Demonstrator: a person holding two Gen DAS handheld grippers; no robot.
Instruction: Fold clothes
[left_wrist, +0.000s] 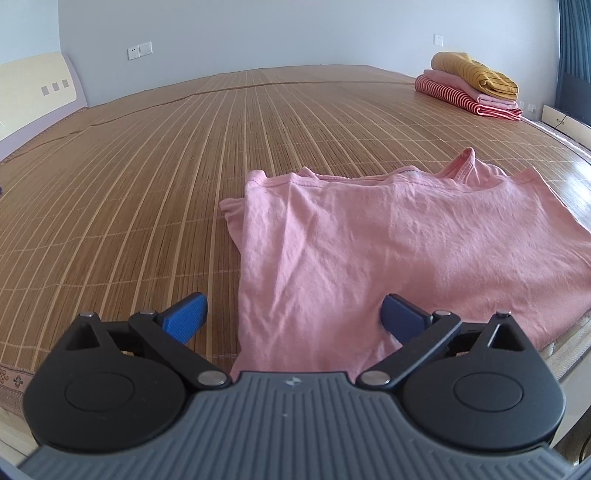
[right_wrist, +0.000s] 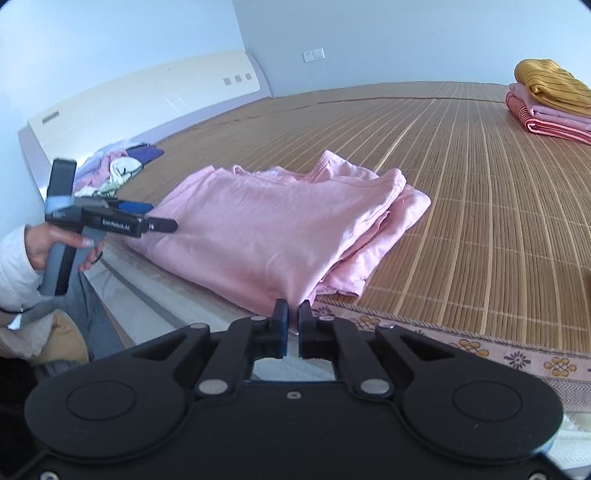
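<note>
A pink shirt (left_wrist: 388, 240) lies partly folded on the bamboo mat (left_wrist: 129, 192), collar toward the far side. My left gripper (left_wrist: 293, 314) is open, its blue pads hovering over the shirt's near left part, with nothing gripped. In the right wrist view the same shirt (right_wrist: 266, 229) shows doubled layers on its right side. My right gripper (right_wrist: 293, 314) is shut on the shirt's near edge at the bed's front. To the left a hand holds the left gripper (right_wrist: 155, 216) above the shirt's edge.
A stack of folded clothes (left_wrist: 469, 88) (right_wrist: 550, 99), mustard on top of pink and striped, sits at the far right corner. A loose pile of clothes (right_wrist: 114, 170) lies by the headboard (right_wrist: 147, 96). The patterned mat border (right_wrist: 480, 350) marks the bed's front edge.
</note>
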